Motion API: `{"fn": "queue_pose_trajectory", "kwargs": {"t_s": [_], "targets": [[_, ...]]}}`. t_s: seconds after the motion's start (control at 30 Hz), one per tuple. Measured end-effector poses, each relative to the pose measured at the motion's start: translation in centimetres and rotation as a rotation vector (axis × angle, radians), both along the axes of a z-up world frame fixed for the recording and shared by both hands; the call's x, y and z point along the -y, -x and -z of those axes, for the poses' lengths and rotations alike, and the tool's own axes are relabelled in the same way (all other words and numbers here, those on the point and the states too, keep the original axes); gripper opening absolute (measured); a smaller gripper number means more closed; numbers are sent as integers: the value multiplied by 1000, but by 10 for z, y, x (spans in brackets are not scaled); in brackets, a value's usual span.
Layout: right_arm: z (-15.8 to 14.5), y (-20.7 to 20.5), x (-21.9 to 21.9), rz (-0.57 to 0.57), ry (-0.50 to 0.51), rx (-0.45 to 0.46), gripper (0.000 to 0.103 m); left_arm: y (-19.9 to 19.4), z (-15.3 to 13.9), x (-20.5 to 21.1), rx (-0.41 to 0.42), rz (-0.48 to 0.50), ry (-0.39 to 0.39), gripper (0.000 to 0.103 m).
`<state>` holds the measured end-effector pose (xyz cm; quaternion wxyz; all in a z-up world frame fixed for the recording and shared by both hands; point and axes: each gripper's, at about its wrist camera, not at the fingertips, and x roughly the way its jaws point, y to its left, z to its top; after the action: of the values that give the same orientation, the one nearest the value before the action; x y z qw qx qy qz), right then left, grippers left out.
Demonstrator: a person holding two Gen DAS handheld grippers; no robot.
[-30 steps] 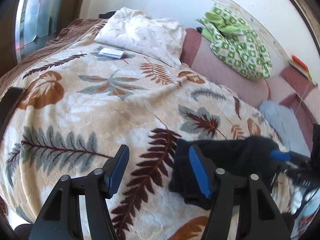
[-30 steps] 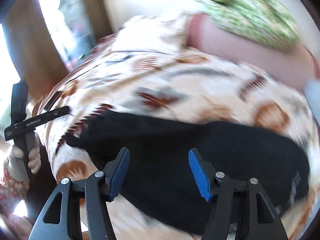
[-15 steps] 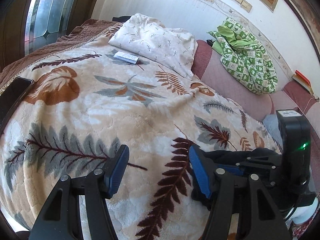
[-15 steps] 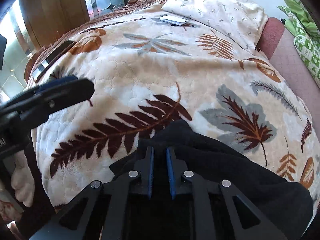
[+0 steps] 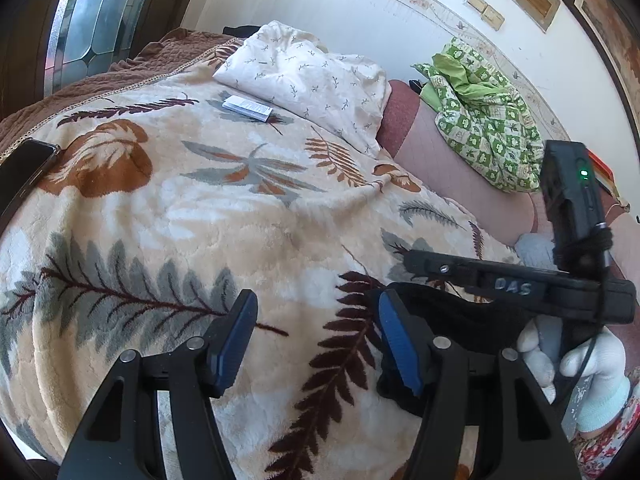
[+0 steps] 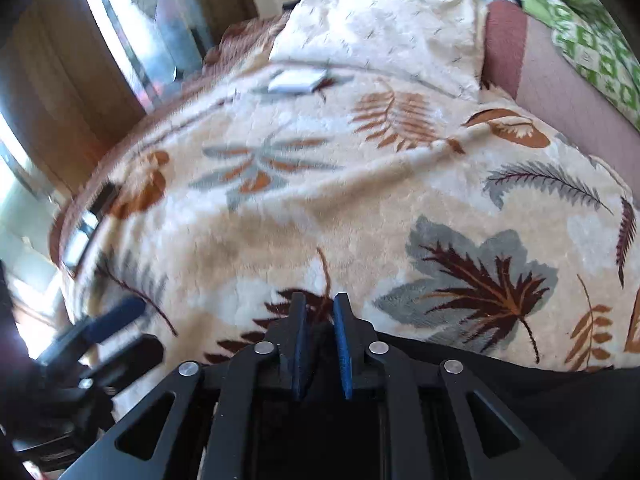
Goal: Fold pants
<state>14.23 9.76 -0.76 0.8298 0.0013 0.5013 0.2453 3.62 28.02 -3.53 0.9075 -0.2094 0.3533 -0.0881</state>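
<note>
black soft fabric pants (image 6: 520, 392) lengthwise rightward of right hand-held gripper (image 6: 320, 346) | nearly clenched, just reopening, cloth between | left hand-held gripper (image 5: 316, 336) released, beside

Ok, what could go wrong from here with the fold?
1. The right gripper has just been opening its jaws with black pants fabric between them; the cloth may slip out.
2. The left gripper is open over the leaf-print blanket, the pants edge beside one finger, so it may pinch blanket instead.

Black pants (image 6: 520, 400) mostly hidden behind right gripper (image 6: 320, 344).
</note>
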Motion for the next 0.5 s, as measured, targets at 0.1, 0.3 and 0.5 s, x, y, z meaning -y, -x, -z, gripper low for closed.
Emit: {"fn": "queue_pose_trajectory", "kwargs": {"t_s": [0.1,0.3,0.5], "targets": [[-12,18,31,55,12,51,54,-1,3,0,-10,8,19,63],[25,73,108,114,218,24,54,-1,7,10,-25,31,9,64],[47,137,190,213,169,-74,53,-1,11,32,-53,49,-87,64]]}}
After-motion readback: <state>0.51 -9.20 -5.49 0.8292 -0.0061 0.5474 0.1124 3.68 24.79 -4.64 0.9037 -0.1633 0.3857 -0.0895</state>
